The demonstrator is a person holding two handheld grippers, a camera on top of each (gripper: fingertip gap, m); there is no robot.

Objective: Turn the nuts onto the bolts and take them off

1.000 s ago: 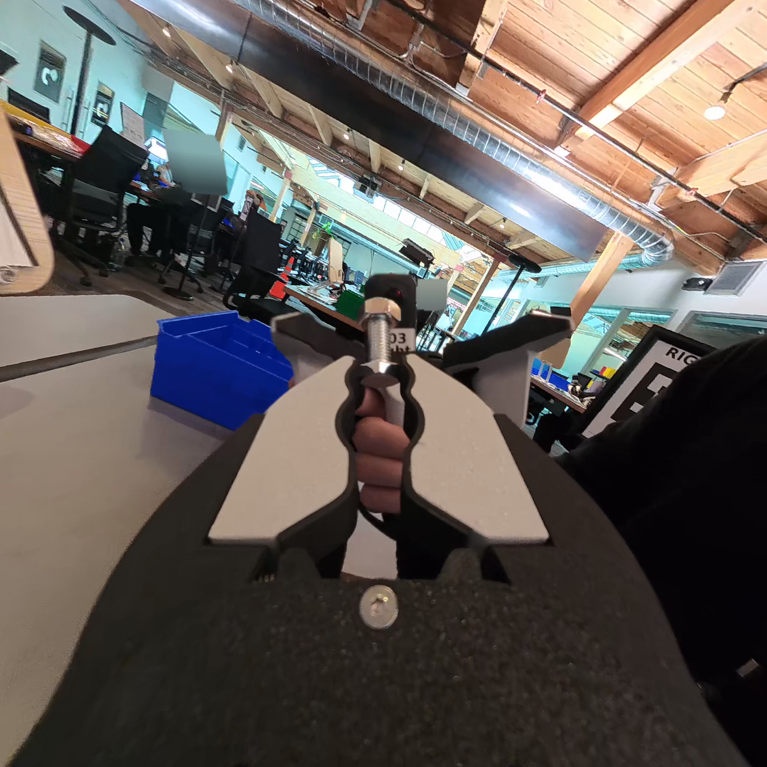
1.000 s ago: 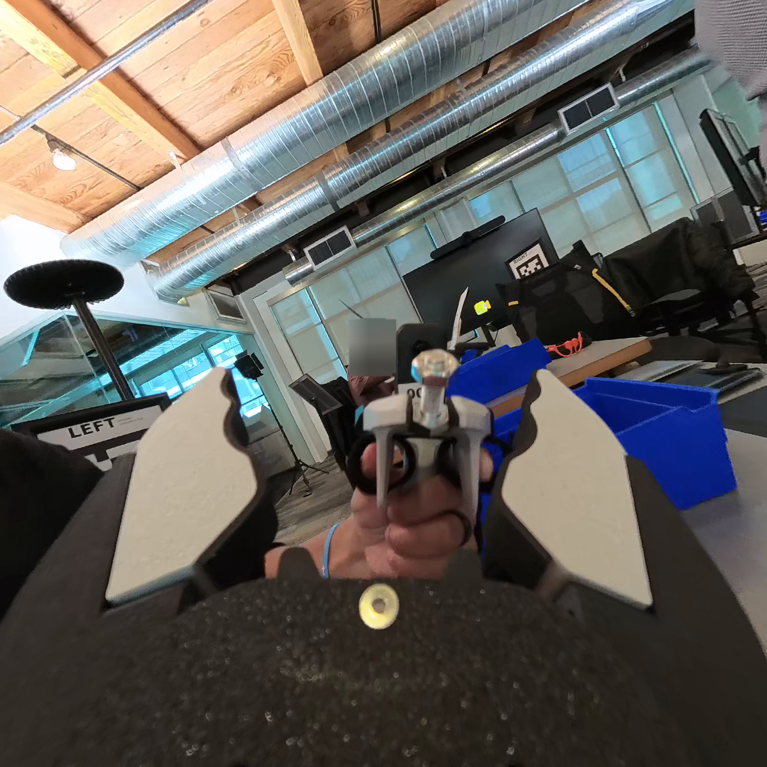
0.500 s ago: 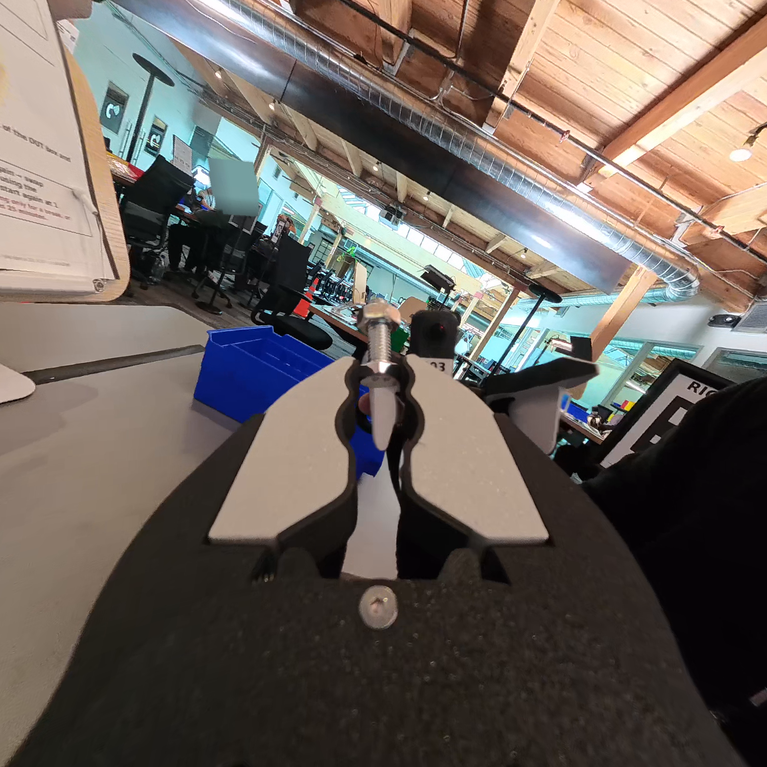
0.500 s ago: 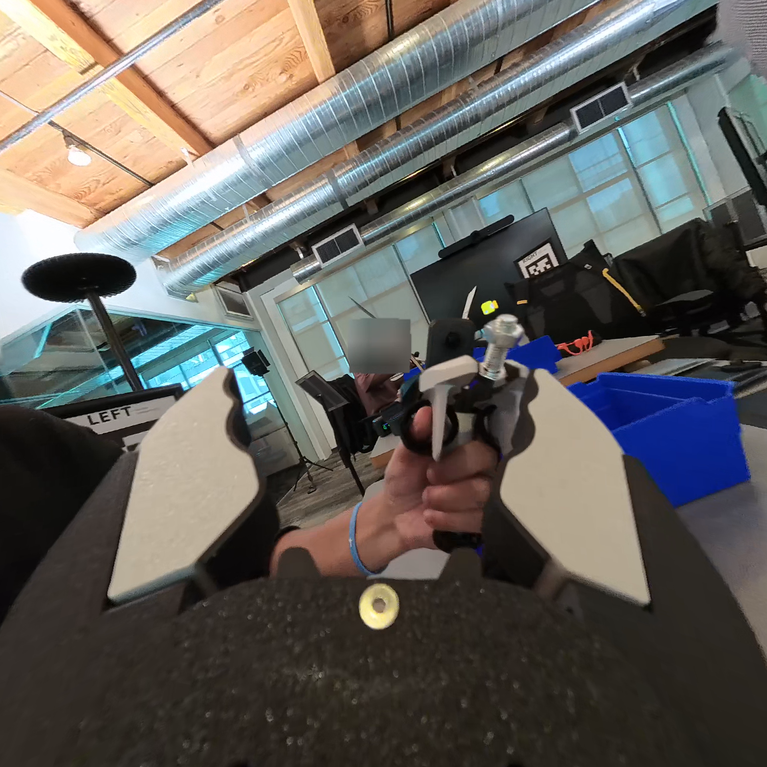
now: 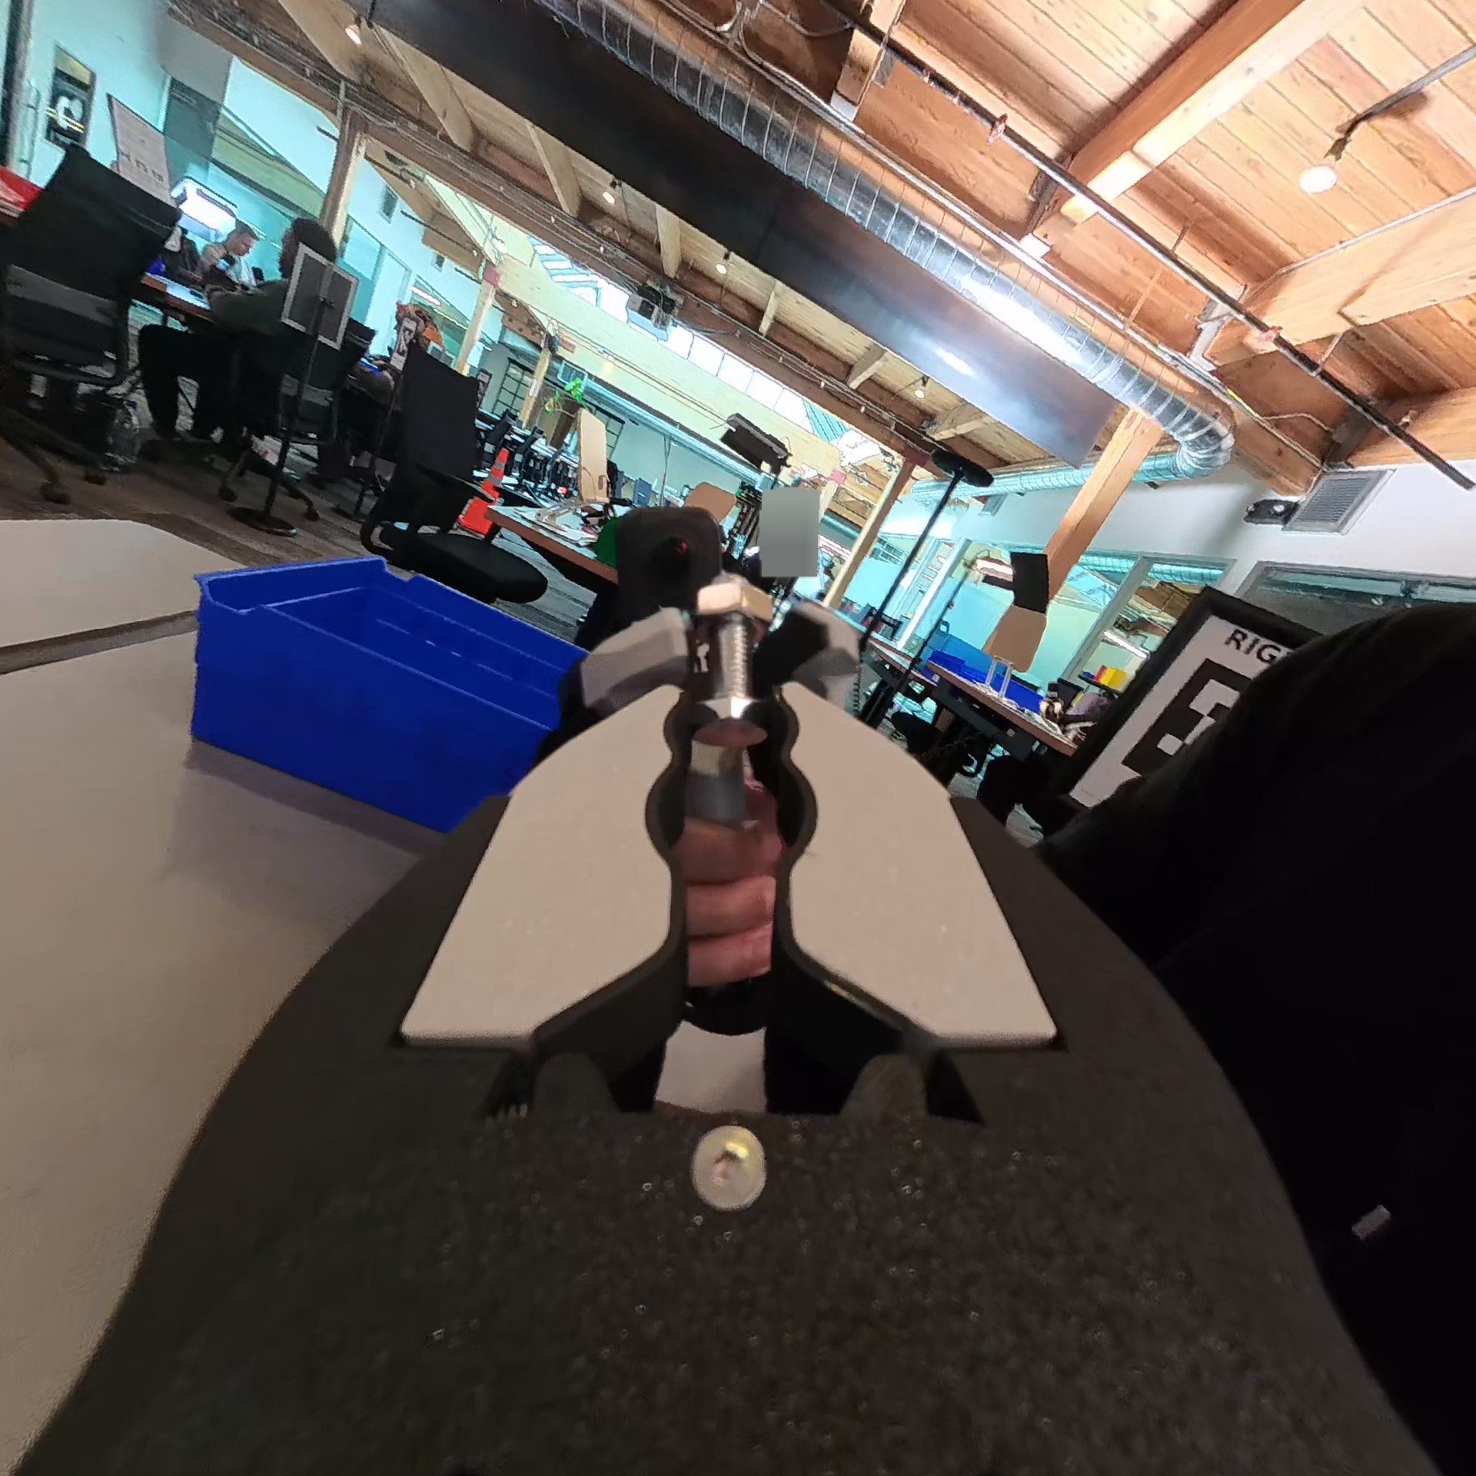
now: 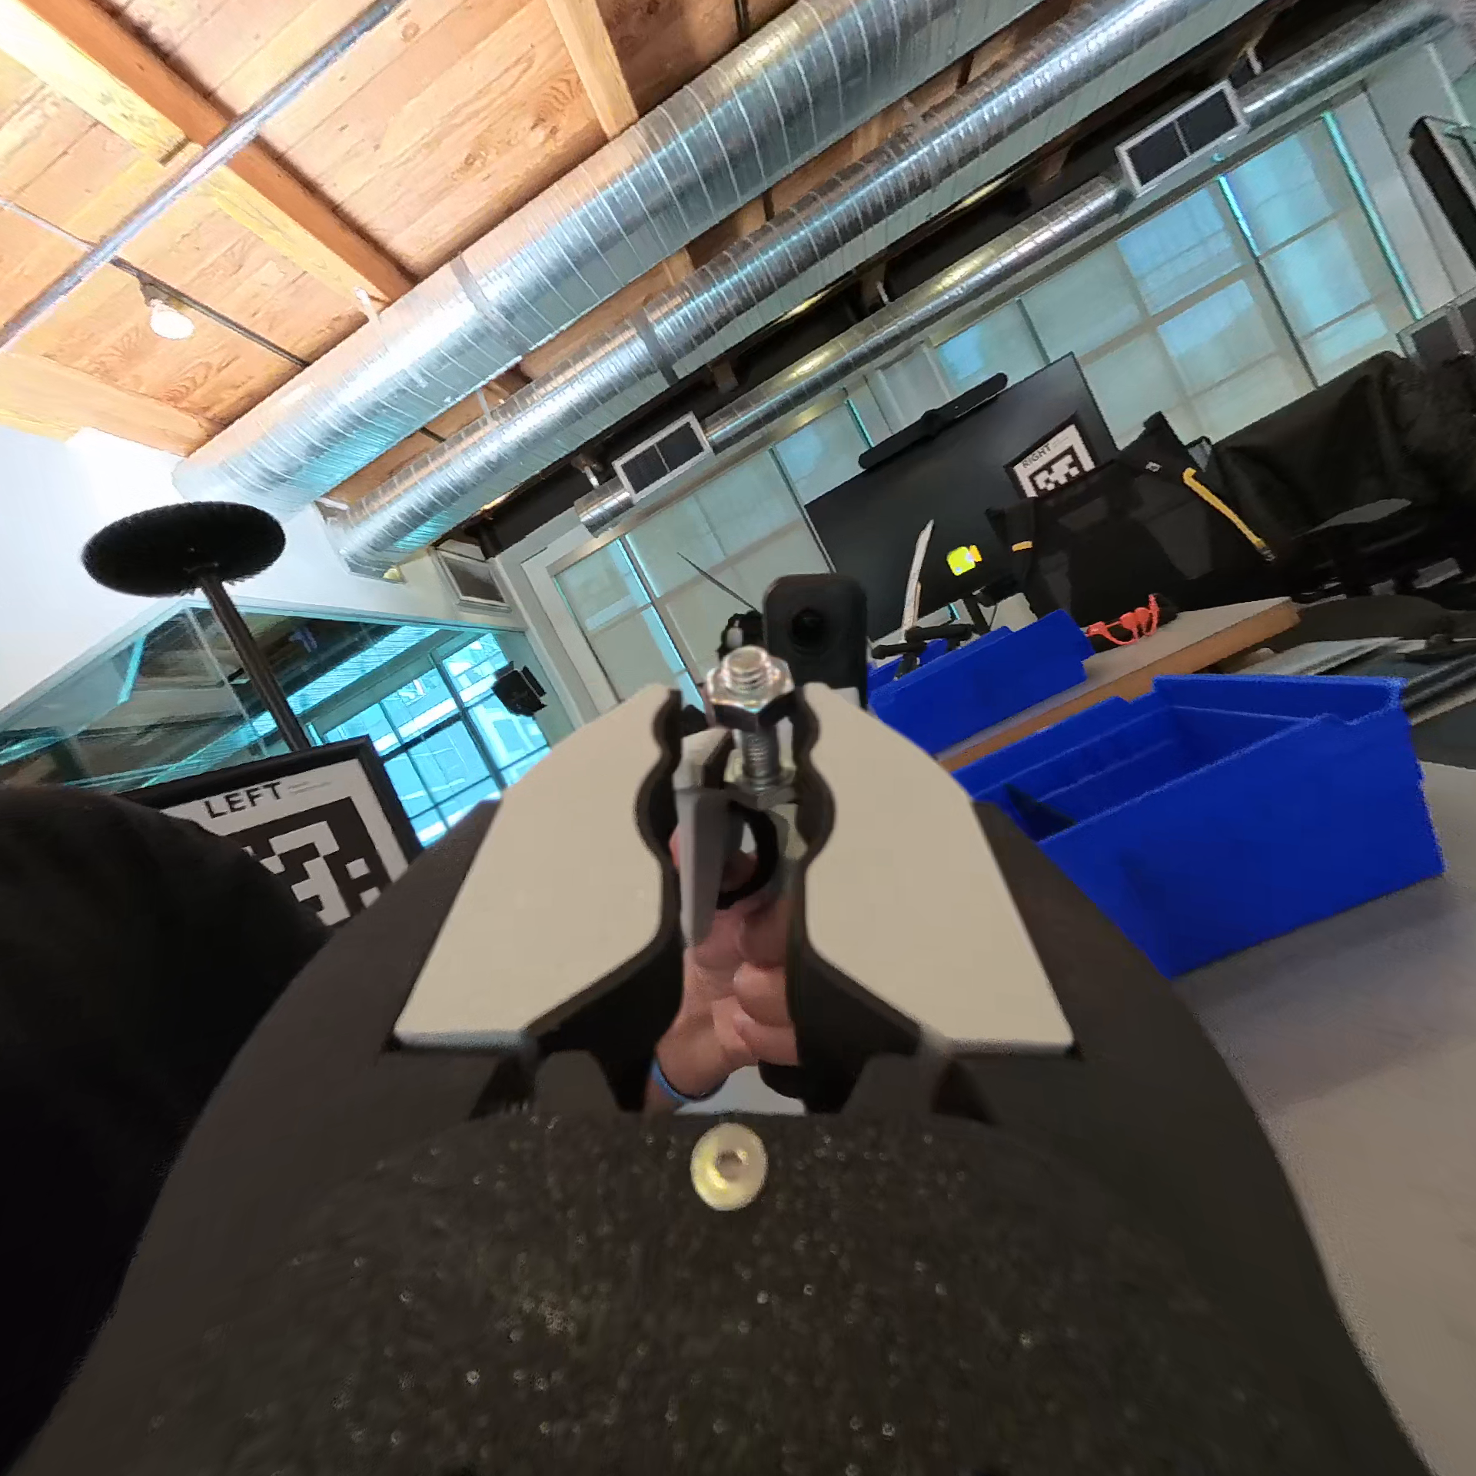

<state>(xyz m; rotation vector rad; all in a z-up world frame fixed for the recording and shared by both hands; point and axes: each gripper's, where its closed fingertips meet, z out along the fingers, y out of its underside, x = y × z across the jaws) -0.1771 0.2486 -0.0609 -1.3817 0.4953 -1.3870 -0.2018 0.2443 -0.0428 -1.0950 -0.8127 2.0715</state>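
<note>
- Grey table [image 5: 120, 878] carries a blue plastic bin [image 5: 359, 679] to the left in the left wrist view; in the right wrist view a second blue bin [image 6: 1198, 839] sits to the right, on the table's grey top.
- Left gripper [image 5: 731, 719] has its grey pads drawn close together around the lower end of a threaded steel bolt [image 5: 731, 663], which stands upright between the two grippers, above the table.
- Right gripper [image 6: 739, 723] faces the left one, its pads closed in on the hex nut [image 6: 748, 707] near the bolt's tip, with the threaded end poking out just above the nut.
- Fingers of the person's hand [image 5: 727, 902] show through the gap behind the left pads, wrapped on the opposite gripper's handle.
</note>
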